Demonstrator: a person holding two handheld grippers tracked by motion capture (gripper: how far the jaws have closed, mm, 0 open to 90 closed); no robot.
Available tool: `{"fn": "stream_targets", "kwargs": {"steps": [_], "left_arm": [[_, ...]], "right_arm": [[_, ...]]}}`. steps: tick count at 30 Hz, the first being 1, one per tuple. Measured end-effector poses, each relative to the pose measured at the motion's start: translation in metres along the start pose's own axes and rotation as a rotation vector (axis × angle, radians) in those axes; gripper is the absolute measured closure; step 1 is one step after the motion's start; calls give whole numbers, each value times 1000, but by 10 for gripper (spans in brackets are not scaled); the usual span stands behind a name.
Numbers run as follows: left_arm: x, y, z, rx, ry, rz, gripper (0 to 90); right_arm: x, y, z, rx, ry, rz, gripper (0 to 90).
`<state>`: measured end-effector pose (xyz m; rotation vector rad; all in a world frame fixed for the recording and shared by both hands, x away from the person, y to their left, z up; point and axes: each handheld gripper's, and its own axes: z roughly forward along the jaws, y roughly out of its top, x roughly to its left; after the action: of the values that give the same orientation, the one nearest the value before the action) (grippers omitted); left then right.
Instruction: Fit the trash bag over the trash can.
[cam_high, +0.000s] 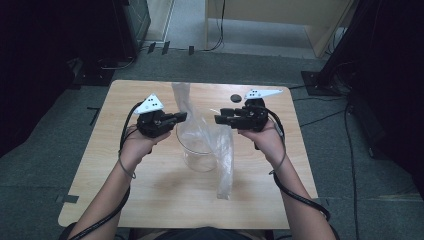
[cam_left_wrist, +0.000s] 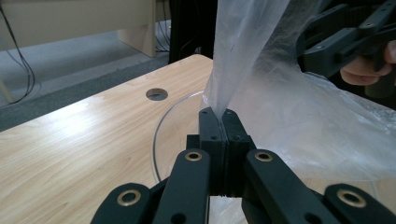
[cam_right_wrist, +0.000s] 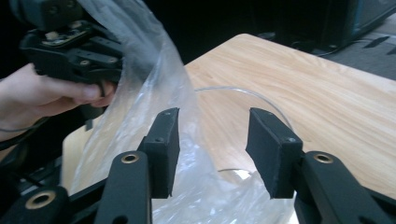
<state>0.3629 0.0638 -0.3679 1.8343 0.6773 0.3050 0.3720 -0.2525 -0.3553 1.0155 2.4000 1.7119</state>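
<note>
Grey carpet runs all round my pale wood-grain worktop (cam_high: 125, 190), a rounded-corner slab with a small dark round hole (cam_high: 235, 97) near its far edge. At the middle stands a clear round container (cam_high: 199, 155), smooth and glassy, its thin rim showing as a bright curve in both gripper views. Draped into and over it is a thin clear plastic bag (cam_high: 200, 127), crinkled and cloudy where it folds; one tail of it rises toward the far edge, another trails over the container's near right side and lies flat on the wood toward me. My left tongs (cam_high: 181, 116) are pinched tight on a pleat of that bag: in the left gripper view the film fans upward from the seam where the two black pads meet. My right tongs (cam_high: 220, 119) stand about half apart, holding nothing; in the right gripper view the bag sits against the inner face of the left pad (cam_right_wrist: 164, 140), while the other pad (cam_right_wrist: 271, 149) is clear of it, with the container's rim beyond the gap. The two tongs face each other over the container, close but not touching, with the bag between them. Cables trail from each gripper back along my forearms. Beyond the far edge I see black stands, floor cables and a light wooden cabinet (cam_high: 280, 15). Bare wood lies open to the left, the right and along the near edge.
</note>
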Motion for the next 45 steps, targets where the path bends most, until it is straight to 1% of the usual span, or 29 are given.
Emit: {"fn": "stream_targets", "kwargs": {"steps": [1,4,7,10,12,14,15,16,18,19,20,23,24,26,27,29,31,33,35,38,42,45], "left_arm": [[1,0,0,-1,8,-6,896],[5,1,-1,2,29,-2,896],[8,0,-1,8,31,-13,896],[10,-1,2,14,30,-23,896],[11,-1,4,16,29,-27,895],[12,-1,6,13,22,-35,895],[12,-1,7,13,20,-38,895],[12,-1,7,16,18,-42,895],[12,-1,7,15,13,-43,892],[12,-1,7,16,7,-45,843],[12,0,6,18,3,-47,843],[11,2,1,13,-4,-49,764],[11,3,-1,11,-1,-45,752],[11,6,-7,4,-5,-48,723],[10,7,-10,1,-10,-52,713],[7,11,-15,0,-13,-42,700],[2,14,-18,3,-28,-29,703],[-4,16,-18,20,-61,-16,708],[-11,16,-13,36,-87,7,706],[-21,14,-3,64,-118,37,670],[-30,9,12,86,-132,50,587],[-32,6,19,95,-139,42,551]], "right_arm": [[1,0,0,-3,11,5,520],[5,2,2,-8,49,8,505],[13,4,7,-7,78,0,470],[21,5,15,5,133,-5,424],[26,5,21,31,158,-14,406],[29,4,28,72,159,-30,423],[30,3,33,102,146,-35,510],[30,3,35,123,137,-39,576],[30,2,39,158,110,-45,766],[28,2,41,162,91,-29,864],[28,2,41,162,91,-29,864],[22,2,40,135,60,5,897],[19,3,38,116,48,10,898],[14,3,32,68,22,35,898],[11,3,29,41,20,58,897],[5,3,22,-7,23,108,896],[1,2,17,-38,24,144,892],[0,2,16,-48,33,157,887],[0,2,16,-58,49,170,878],[4,2,18,-61,53,165,875],[9,3,21,-61,66,160,875],[14,3,25,-46,76,149,878]]}}
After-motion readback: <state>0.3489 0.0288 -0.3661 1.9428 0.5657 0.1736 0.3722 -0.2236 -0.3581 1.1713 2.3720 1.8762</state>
